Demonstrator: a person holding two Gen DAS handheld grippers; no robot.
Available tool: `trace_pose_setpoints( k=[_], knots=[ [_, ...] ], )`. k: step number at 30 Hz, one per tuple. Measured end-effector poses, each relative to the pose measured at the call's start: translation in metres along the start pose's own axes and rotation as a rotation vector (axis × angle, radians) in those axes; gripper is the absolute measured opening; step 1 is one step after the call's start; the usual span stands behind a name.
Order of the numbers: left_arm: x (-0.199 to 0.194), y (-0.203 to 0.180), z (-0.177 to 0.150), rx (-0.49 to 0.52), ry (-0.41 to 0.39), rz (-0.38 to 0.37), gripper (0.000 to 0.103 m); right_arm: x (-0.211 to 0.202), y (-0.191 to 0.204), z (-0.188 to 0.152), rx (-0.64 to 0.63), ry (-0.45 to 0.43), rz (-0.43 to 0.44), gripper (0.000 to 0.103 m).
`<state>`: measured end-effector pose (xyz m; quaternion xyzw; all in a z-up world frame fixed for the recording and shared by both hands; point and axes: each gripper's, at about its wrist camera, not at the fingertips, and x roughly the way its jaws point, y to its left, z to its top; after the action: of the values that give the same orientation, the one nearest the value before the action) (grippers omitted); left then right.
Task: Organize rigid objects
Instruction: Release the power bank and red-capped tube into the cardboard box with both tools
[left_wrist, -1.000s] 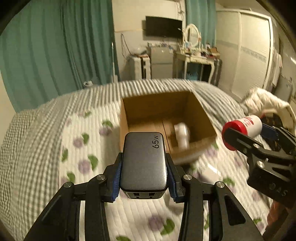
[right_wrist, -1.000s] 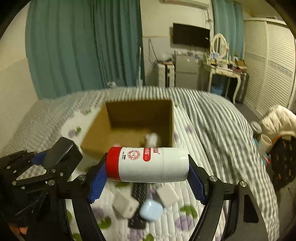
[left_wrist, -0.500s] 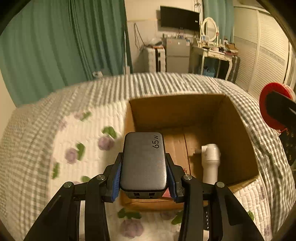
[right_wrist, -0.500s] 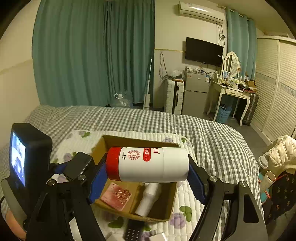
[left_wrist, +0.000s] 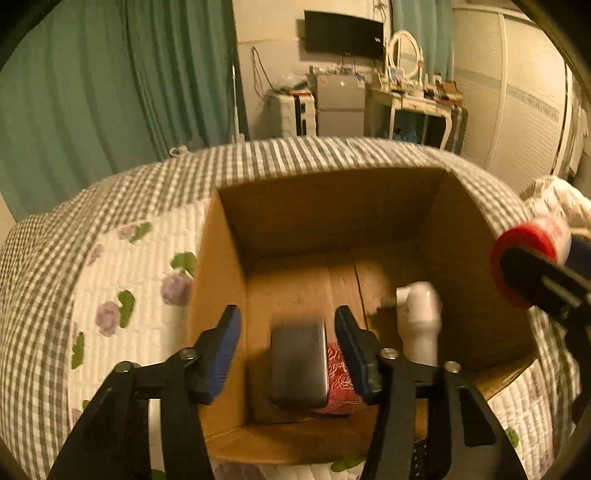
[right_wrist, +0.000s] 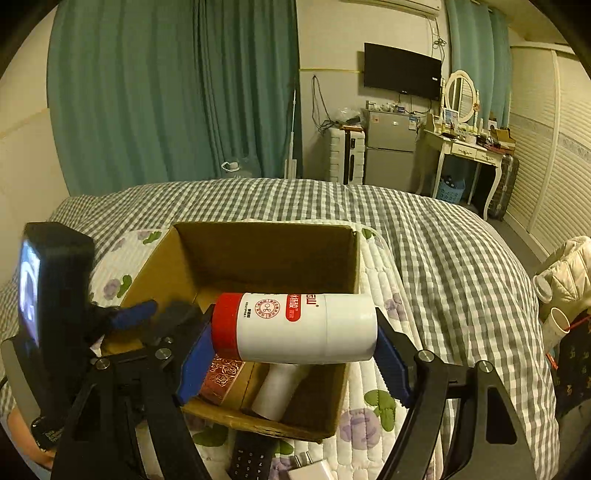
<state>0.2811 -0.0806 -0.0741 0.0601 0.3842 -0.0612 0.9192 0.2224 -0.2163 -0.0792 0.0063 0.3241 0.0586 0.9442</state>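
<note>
Over an open brown cardboard box (left_wrist: 229, 280) on a quilted bed, the left gripper (left_wrist: 288, 350) stands with its blue-padded jaws spread wide and nothing in contact with them. A dark grey rectangular charger block (left_wrist: 298, 363), motion-blurred, sits between and below the fingers, apparently dropping or just landed inside the box, partly over a red rose-patterned flat box (left_wrist: 338, 387). A white plastic pipe elbow (left_wrist: 419, 321) lies on the box floor to the right of the claw.

The right gripper (right_wrist: 291, 354) clamps a white cylindrical bottle with a red cap (right_wrist: 295, 326) crosswise, end to end, red cap toward the left finger, hovering above the box's near edge.

Judged from here, the release is best finished by lifting the left claw straight up without clipping the box wall, then bringing the bottle low over the free floor beyond the pipe elbow before opening, so it does not roll.

The left claw points steeply down into the box; the right sits nearly level, aimed across it.
</note>
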Motion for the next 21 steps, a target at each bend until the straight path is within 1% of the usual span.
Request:
trace_pose_setpoints(
  k=[3,7,11,12,15,18,19,20,21],
  knots=[
    [-0.016,0.01,0.008,-0.023,-0.026,0.013,0.059,-0.002,-0.002,0.001,0.005,-0.002,-0.003,0.076],
    [-0.03,0.028,0.015,-0.051,-0.045,0.04,0.059,0.002,0.0,0.002,0.003,0.012,0.014,0.076],
    [-0.037,0.049,0.015,-0.087,-0.051,0.071,0.059,0.028,0.015,0.003,-0.021,0.06,0.048,0.076],
    [-0.038,0.056,0.014,-0.096,-0.053,0.08,0.059,0.039,0.021,0.002,-0.031,0.082,0.055,0.076],
    [-0.038,0.068,0.011,-0.112,-0.05,0.086,0.059,0.063,0.033,-0.004,-0.05,0.125,0.058,0.076],
    [-0.038,0.076,0.006,-0.114,-0.051,0.096,0.059,0.075,0.042,-0.008,-0.062,0.136,0.063,0.077],
    [-0.038,0.078,0.004,-0.113,-0.05,0.096,0.059,0.076,0.044,-0.009,-0.068,0.134,0.055,0.077],
    [-0.039,0.079,0.003,-0.112,-0.05,0.097,0.059,0.076,0.045,-0.009,-0.068,0.133,0.061,0.082],
    [-0.04,0.079,0.002,-0.109,-0.05,0.099,0.059,0.072,0.044,-0.007,-0.06,0.123,0.071,0.085]
  ],
)
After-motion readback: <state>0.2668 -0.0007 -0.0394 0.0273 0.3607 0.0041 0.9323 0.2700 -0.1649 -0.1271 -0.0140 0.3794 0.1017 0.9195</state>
